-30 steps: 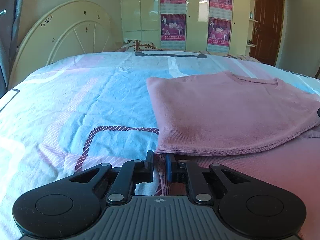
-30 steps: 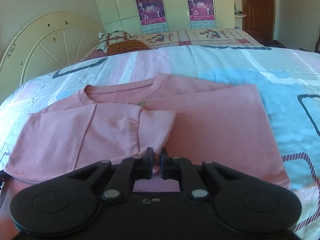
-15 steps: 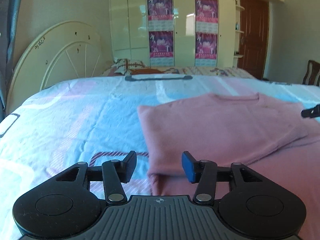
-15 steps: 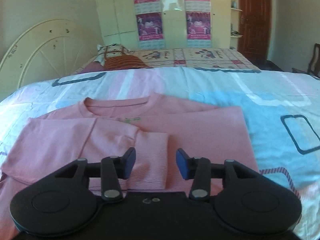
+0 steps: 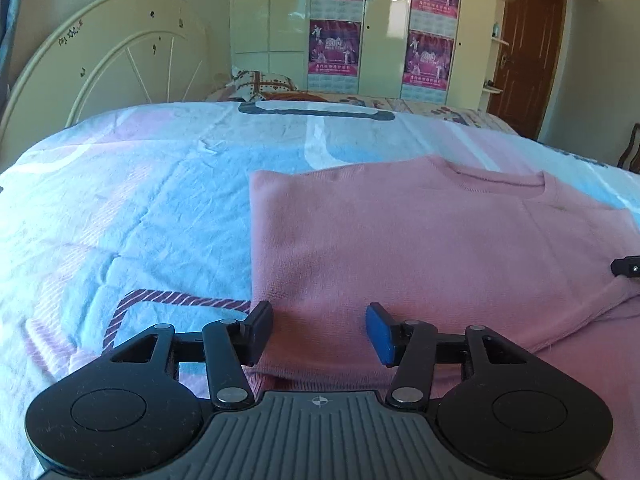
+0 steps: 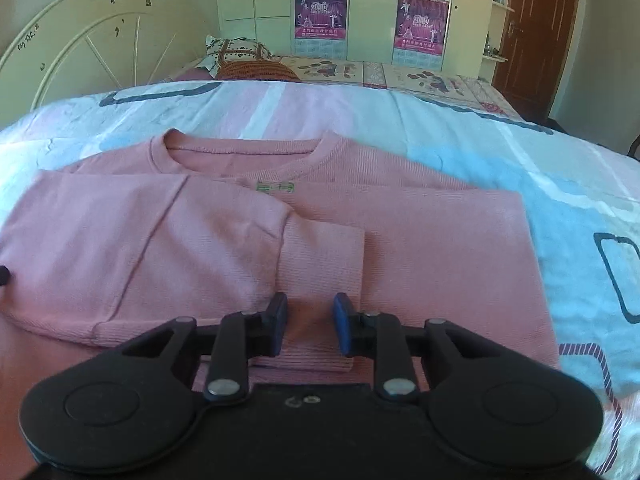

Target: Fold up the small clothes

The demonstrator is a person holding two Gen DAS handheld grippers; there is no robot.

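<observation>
The pink sweater (image 6: 400, 240) lies flat on the bedsheet (image 5: 120, 208), its left side and sleeve (image 6: 320, 256) folded in over its middle. The left gripper (image 5: 320, 332) hovers over the folded left edge with its jaws apart, having just opened, nothing pinched between them. The right gripper (image 6: 308, 328) hangs just above the sleeve's cuff; its jaws, a little apart, have just narrowed without gripping the cloth. A headboard (image 5: 104, 52) stands far ahead.

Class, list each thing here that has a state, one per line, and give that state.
Pink sweater: flat on the bed, one side and sleeve folded in.
Left gripper: open, just opened, nothing gripped.
Right gripper: open, jaws just narrowed, above the cuff.
Brown door: shut.
</observation>
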